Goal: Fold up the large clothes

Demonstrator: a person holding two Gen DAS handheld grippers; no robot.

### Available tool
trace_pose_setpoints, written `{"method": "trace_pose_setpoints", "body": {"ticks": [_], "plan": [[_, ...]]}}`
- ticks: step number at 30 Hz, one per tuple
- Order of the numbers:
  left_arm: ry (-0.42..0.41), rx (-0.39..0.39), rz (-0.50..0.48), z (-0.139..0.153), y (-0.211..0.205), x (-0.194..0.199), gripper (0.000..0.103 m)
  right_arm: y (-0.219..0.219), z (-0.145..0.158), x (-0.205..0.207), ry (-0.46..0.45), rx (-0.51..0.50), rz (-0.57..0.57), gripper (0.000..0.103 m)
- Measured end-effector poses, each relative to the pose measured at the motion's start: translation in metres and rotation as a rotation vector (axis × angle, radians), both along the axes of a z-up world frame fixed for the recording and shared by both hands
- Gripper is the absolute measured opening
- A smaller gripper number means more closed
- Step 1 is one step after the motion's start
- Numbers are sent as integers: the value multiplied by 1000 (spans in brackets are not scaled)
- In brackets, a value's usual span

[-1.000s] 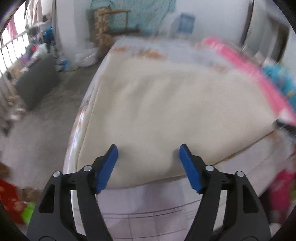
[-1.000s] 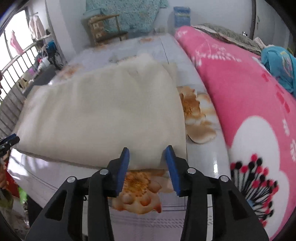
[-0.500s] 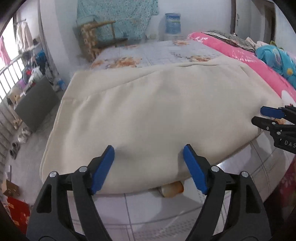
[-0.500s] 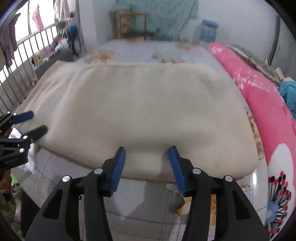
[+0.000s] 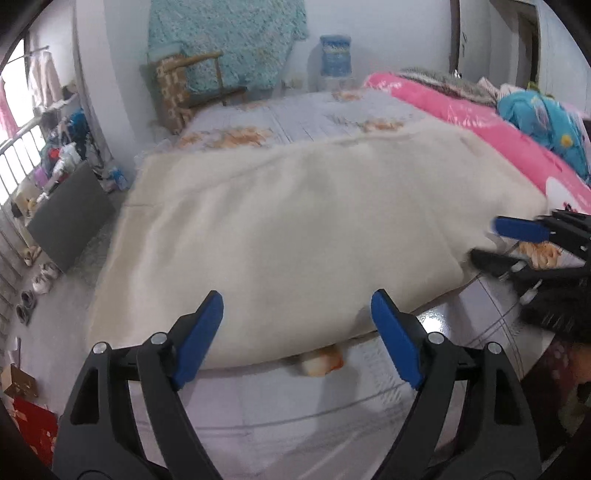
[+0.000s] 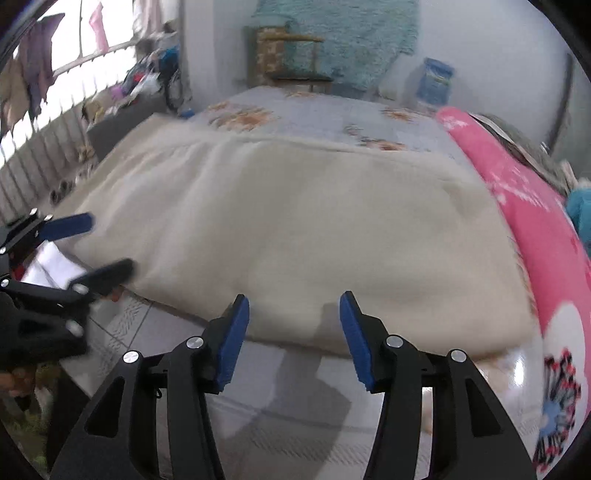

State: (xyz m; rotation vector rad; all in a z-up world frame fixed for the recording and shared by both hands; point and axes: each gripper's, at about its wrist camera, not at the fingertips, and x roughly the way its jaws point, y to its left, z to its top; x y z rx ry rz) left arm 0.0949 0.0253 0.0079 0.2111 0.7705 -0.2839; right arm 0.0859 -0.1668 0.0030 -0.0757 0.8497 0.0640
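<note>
Cream cloth flat on bed; left gripper and right gripper level at near edge, jaws apart

We see a plain cream blanket on a pale grey bed sheet printed with orange flowers. Beside it lies a bright pink quilt with white flower shapes. Each black hand-held gripper has blue pads. A teal cloth hangs on the white wall.

No readable text, labels or numbers appear in either view; print on the blue water jug is too blurred to read.
</note>
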Motion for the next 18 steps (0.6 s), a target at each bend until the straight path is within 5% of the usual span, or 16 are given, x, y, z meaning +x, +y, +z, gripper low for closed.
{"method": "trace_pose_setpoints", "body": {"ticks": [3,6,8,12,18], "plan": [[-22,-23,66,8,28,-6,83,-42,9,-14,-57,-2,-144,56],[93,-69,159,-12,54,12,85,-83,-6,-11,-15,49,-272,62],[85,-99,159,-15,59,15,85,-99,-22,-4,21,128,-275,62],[55,-79,153,2,49,5,85,-89,-9,-13,12,100,-251,62],[-37,-186,96,46,41,-40,92,-66,28,-49,-113,86,-186,89]]}}
